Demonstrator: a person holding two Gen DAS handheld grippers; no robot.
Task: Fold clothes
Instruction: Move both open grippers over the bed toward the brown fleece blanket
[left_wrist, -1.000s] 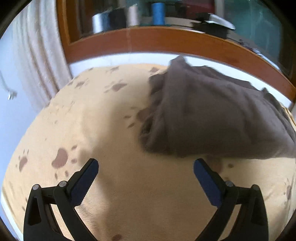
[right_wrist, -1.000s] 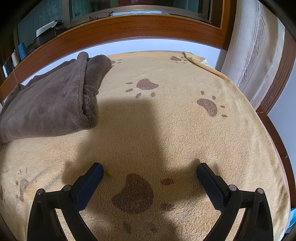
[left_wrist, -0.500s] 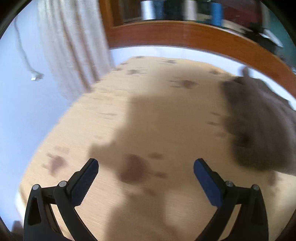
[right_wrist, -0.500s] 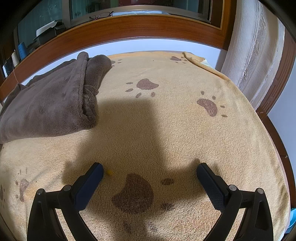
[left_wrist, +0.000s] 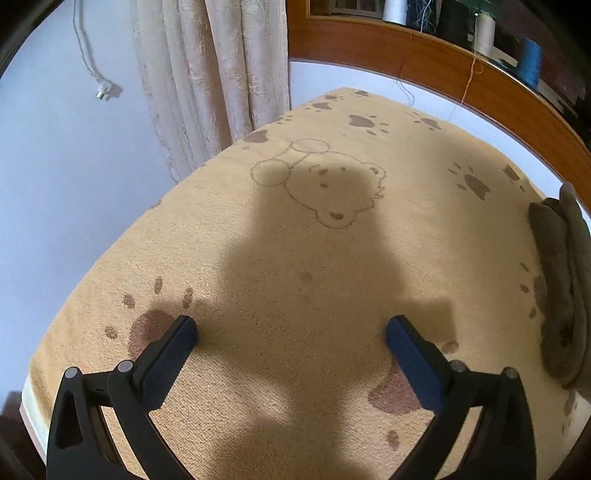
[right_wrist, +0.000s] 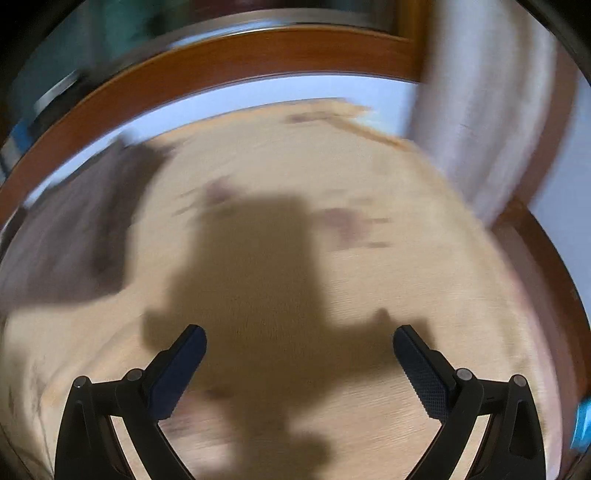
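Both hand-held grippers are spread wide with nothing in them, left hand-held gripper (left_wrist: 291, 328) and right hand-held gripper (right_wrist: 299, 336) over my paw-print towel (left_wrist: 303, 258). Folded brown garment (left_wrist: 561, 280) sits off at the left view's right edge, well apart; the right view's blurry.

Sharp left view, motion-blurred right view

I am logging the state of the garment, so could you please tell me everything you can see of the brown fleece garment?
The brown fleece garment looks thick, soft and plush, dark grey-brown. It lies folded in stacked layers on the tan paw-print towel, at the right edge of the left wrist view, only partly in frame. In the right wrist view it appears at the left as a blurred dark mass, so details there cannot be told. Neither gripper touches it.
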